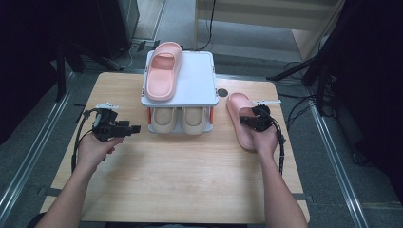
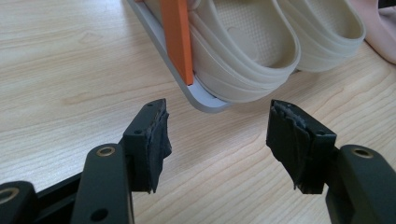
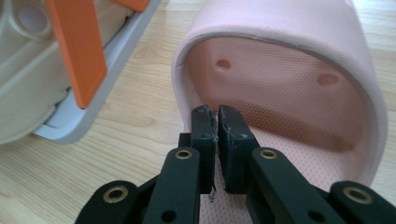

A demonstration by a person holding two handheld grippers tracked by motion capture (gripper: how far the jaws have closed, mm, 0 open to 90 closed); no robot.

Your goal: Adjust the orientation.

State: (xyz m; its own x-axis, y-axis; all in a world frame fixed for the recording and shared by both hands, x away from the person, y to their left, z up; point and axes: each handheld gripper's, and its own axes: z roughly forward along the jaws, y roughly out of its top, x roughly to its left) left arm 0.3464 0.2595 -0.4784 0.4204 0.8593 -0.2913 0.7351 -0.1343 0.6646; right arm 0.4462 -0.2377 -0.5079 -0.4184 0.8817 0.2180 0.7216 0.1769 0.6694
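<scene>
- Fingers of the right gripper [image 3: 217,114] are pressed together with nothing visibly between them, their tips over the footbed just behind the strap of the loose pink slipper [image 1: 240,118].
- Left gripper [image 2: 217,126] has its fingers wide apart and empty, hovering above bare wood near the counter's [image 1: 180,190] left edge, pointing at the rack's [image 1: 190,80] lower tier, where two beige slippers [image 2: 243,51] sit.
- That loose slipper lies flat near the counter's right edge, beside the rack; its mate [image 1: 163,71] rests on the rack's top shelf.
- Risk, as I judge it: closed fingers hold nothing, so a lift would leave the slipper behind or nudge it toward the right edge.
- Pushing too far under the strap could also drag it against the rack's orange post [image 3: 77,51].
</scene>
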